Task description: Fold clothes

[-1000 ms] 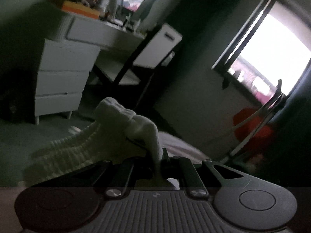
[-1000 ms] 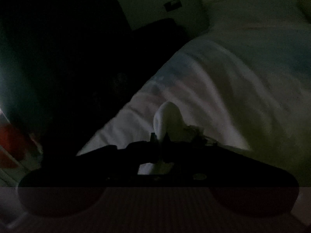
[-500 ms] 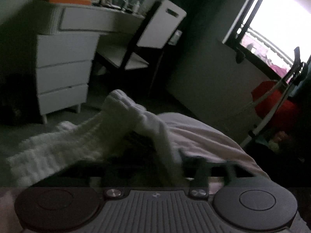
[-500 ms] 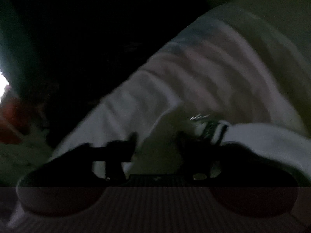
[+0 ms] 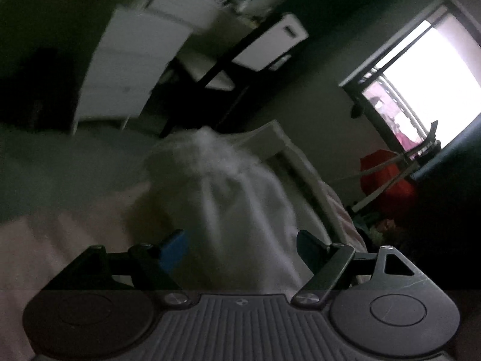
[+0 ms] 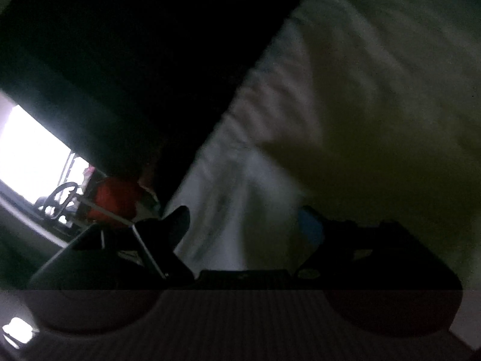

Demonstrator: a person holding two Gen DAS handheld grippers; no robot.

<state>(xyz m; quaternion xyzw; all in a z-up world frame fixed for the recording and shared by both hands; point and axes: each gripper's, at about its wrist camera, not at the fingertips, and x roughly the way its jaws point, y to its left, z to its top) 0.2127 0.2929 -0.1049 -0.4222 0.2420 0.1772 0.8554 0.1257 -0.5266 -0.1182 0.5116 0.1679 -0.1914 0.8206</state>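
Observation:
A white knitted garment (image 5: 222,192) lies bunched in a blurred heap on the pale bed sheet (image 5: 60,240), just ahead of my left gripper (image 5: 240,249). The left jaws stand wide apart, with the cloth lying between and beyond them, not pinched. My right gripper (image 6: 246,225) is also open. Its fingers frame pale cloth (image 6: 237,204) on the bed. A broad pale mass of fabric (image 6: 375,138) fills the right of that view. The image is dark and blurred.
A white drawer unit (image 5: 126,69) and a white chair (image 5: 270,45) stand beyond the bed. A bright window (image 5: 421,84) is at the right, with a red object (image 5: 387,183) below it. The red object (image 6: 117,201) and window (image 6: 33,162) also show in the right wrist view.
Both grippers were shut on the white garment one second ago and have opened, letting it go. The garment dropped onto the bed. Both cameras have tilted and shifted.

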